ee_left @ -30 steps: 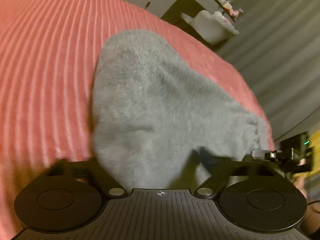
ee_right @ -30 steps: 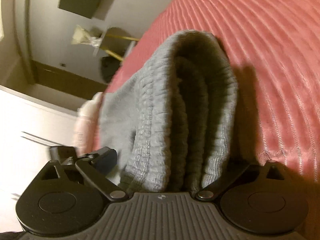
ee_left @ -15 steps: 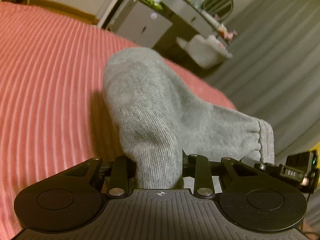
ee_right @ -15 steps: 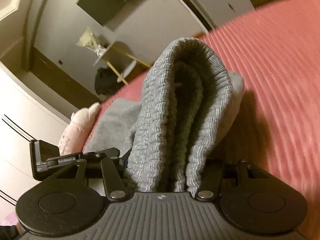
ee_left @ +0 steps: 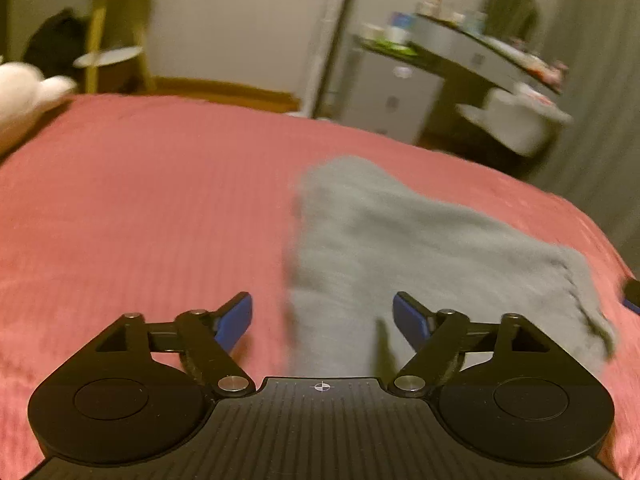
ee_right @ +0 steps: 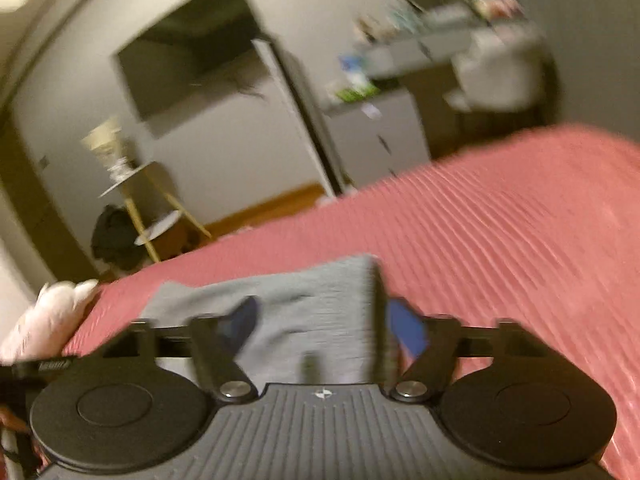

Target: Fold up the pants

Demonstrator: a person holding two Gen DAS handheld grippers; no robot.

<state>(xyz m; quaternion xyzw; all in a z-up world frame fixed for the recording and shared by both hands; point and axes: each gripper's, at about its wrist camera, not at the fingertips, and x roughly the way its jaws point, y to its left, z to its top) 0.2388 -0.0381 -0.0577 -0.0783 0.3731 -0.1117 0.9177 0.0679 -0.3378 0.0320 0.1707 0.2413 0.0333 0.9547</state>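
Lying on the red bed cover (ee_left: 140, 208), the grey pants (ee_left: 400, 240) look folded into a compact stack, so the fold seems mostly done; maybe a final tidy left. Left claw (ee_left: 322, 320) released, jaws just opened wide, cloth between them but pads clear. Right claw (ee_right: 320, 328) half spread, jaws just narrowing, blur hides contact: cannot tell if it grips the waistband edge.
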